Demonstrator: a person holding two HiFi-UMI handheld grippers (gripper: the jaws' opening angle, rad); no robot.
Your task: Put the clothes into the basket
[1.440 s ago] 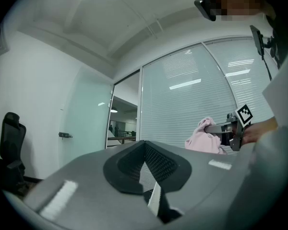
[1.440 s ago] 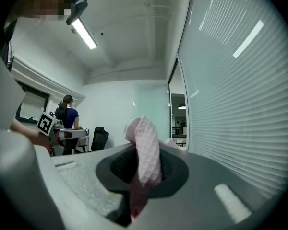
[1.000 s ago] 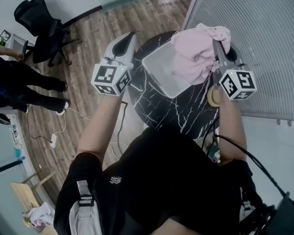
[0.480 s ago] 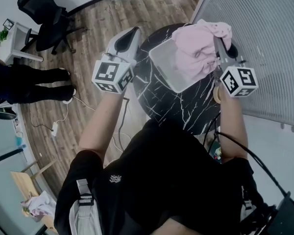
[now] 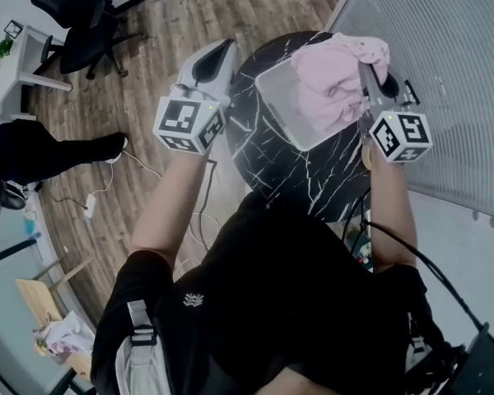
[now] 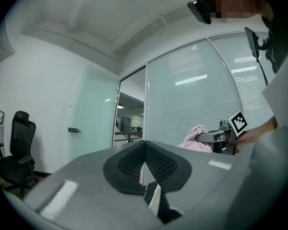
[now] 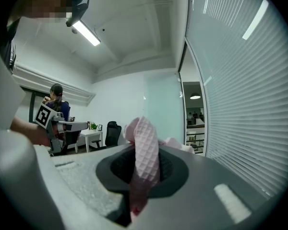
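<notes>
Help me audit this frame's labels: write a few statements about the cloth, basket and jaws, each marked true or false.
1. The right gripper is shut on the pink cloth. True.
2. The left gripper holds a cloth too. False: its jaws are together with nothing between them.
3. The basket stands on the floor. False: it stands on the table.
4. The table is round and black with white veins. True.
</notes>
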